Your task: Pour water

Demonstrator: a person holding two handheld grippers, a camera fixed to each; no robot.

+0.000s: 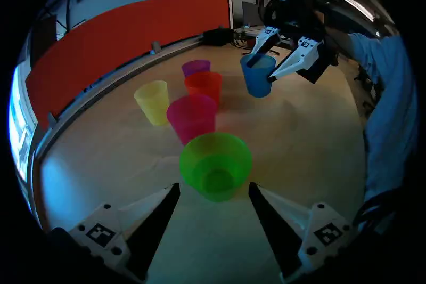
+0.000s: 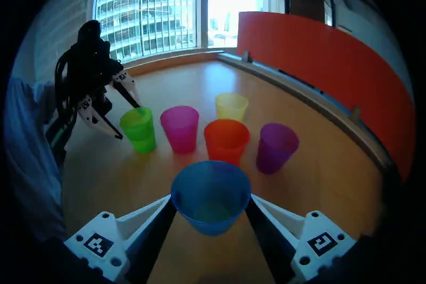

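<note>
- The blue cup (image 2: 211, 192) is held between the fingers of the right gripper (image 2: 210, 199). Both fingers look pressed on its sides just under the rim, so it's counted as gripped. Something pale is seen at the bottom, but whether that's water can't be told tbh.
- The green cup (image 1: 215, 165) is sat right between the fingers of the left gripper (image 1: 213, 185), which are spread fairly wide. A tip is seen at each side of the cup, but it can't be told if it's actually being squeezed or the tips are just beside it.
- Past the right fingertips, the orange cup (image 2: 226, 139), pink cup (image 2: 180, 127), purple cup (image 2: 276, 146) and yellow cup (image 2: 231, 106) are clustered upright on the table (image 2: 330, 177). The green one is off to their left, well apart from the blue.
- No pour looks to have been started: the blue cup is upright. Green is probably the target, though that's a guess.
- For a clean pour, the blue cup should be carried over or around the cluster so nothing gets clipped.
- Its rim should be brought just above the green opening before any tilt is made.
- The tilt is best done slowly and the grip kept firm, since thin plastic is likely to flex or slip.
- The green cup is better steadied by the left fingers while it's filled.
</note>
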